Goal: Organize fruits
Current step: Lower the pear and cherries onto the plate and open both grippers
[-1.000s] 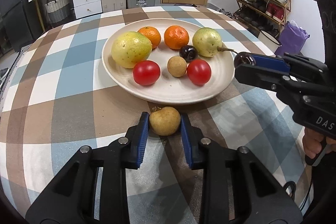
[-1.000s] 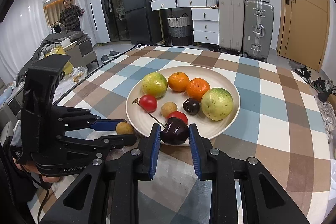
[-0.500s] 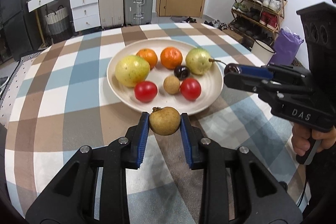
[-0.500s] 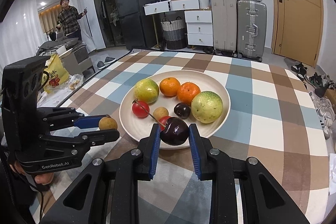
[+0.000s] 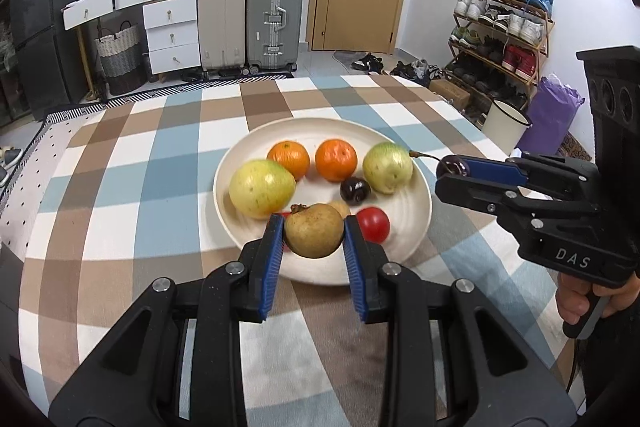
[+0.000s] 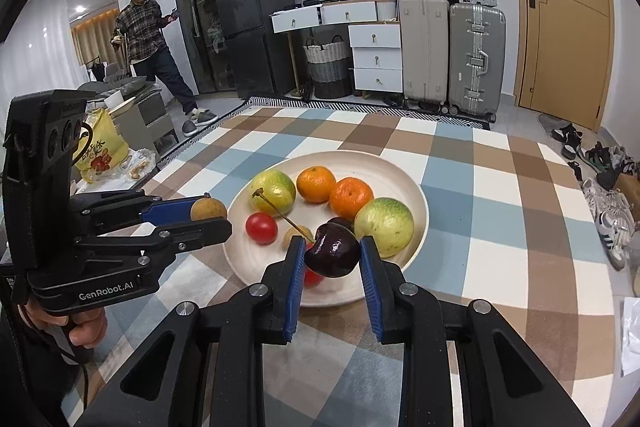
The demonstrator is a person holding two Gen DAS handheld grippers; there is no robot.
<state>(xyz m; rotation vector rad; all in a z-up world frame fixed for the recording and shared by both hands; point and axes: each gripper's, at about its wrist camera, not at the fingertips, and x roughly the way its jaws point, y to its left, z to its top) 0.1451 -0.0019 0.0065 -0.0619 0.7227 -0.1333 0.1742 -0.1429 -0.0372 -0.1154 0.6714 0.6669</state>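
Both grippers are loaded: our left gripper [image 5: 314, 241] clamps the brown longan [image 5: 315, 230], our right gripper [image 6: 329, 263] pinches the dark cherry [image 6: 334, 250], both above the plate [image 6: 404, 171]. We lower gently into bare spots, then release.

Both grippers tilt downward side by side, the left gripper [image 5: 314, 237] clamped on a tan longan [image 5: 315, 230], the right gripper [image 6: 331, 255] clamped on a dark cherry [image 6: 333, 250], each handle gripped in a hand [image 5: 576, 297].
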